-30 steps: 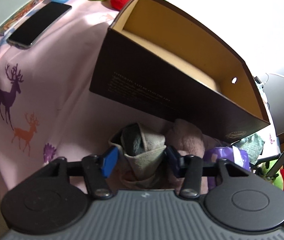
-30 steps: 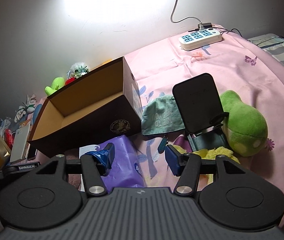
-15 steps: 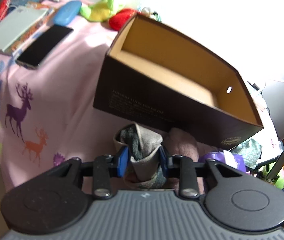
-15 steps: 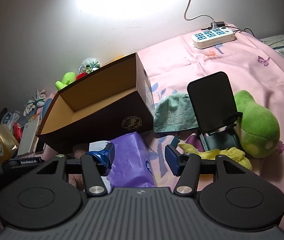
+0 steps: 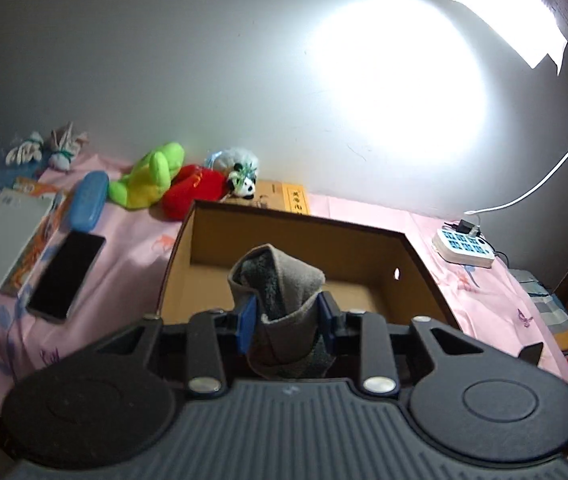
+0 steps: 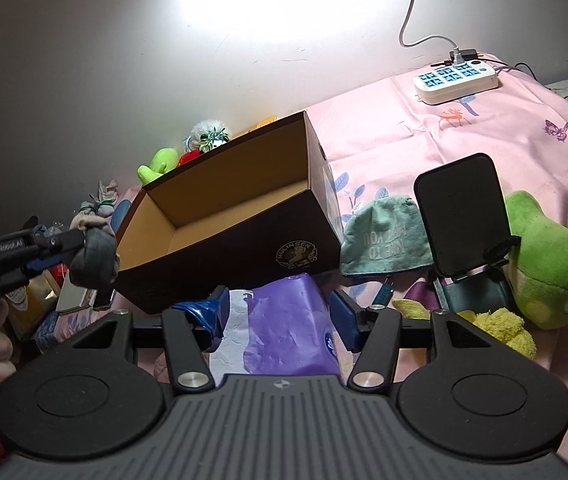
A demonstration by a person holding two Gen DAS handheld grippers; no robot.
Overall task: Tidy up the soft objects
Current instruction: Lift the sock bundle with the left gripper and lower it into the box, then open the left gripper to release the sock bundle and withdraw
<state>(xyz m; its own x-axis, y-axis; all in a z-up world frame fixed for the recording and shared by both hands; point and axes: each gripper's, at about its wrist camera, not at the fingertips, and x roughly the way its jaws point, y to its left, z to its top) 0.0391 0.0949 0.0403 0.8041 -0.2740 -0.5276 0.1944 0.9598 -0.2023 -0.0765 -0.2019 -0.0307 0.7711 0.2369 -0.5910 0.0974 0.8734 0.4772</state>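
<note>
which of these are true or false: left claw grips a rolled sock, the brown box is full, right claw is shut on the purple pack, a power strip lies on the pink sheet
1. The left claw grips a rolled grey sock. True.
2. The brown box is full. False: its inside shows bare.
3. The right claw is shut on the purple pack. False: the claw is open, with the pack below it.
4. A power strip lies on the pink sheet. True.
</note>
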